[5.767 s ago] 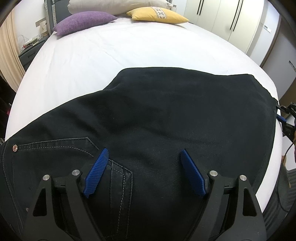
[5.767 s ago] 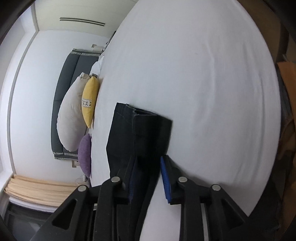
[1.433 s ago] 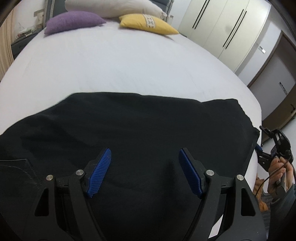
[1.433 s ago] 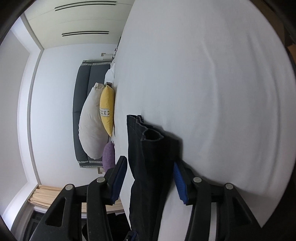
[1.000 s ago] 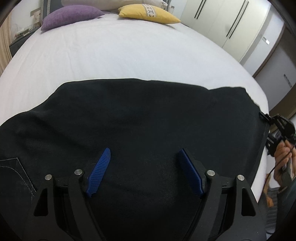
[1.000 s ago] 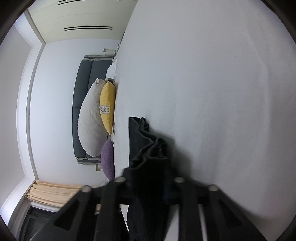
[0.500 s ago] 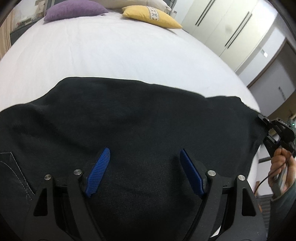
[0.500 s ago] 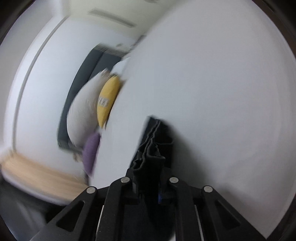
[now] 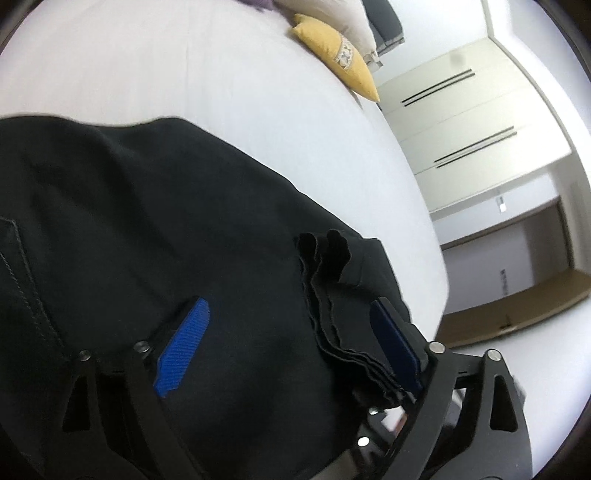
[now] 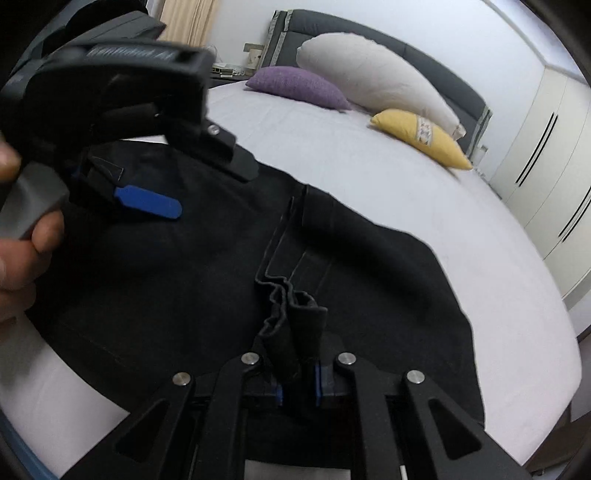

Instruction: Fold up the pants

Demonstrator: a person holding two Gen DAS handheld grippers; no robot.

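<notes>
Black pants (image 9: 147,229) lie on a white bed, folded over on themselves. In the right wrist view the pants (image 10: 177,280) spread across the bed's near side. My right gripper (image 10: 298,384) is shut on the bunched leg hems (image 10: 295,314) and holds them above the lower layer. The hems also show in the left wrist view (image 9: 332,295). My left gripper (image 9: 291,343) is open above the pants, its blue pads (image 9: 184,343) wide apart. It also shows in the right wrist view (image 10: 147,203), held in a hand at the left.
A purple pillow (image 10: 295,86), a white pillow (image 10: 373,74) and a yellow pillow (image 10: 421,138) lie at the head of the bed (image 10: 369,177). White wardrobe doors (image 9: 461,122) stand beyond the bed's right side. A dark headboard (image 10: 332,27) stands behind the pillows.
My right gripper closed on the leg hems and swung them over onto the pants toward the left gripper. The left gripper tilted and stayed open.
</notes>
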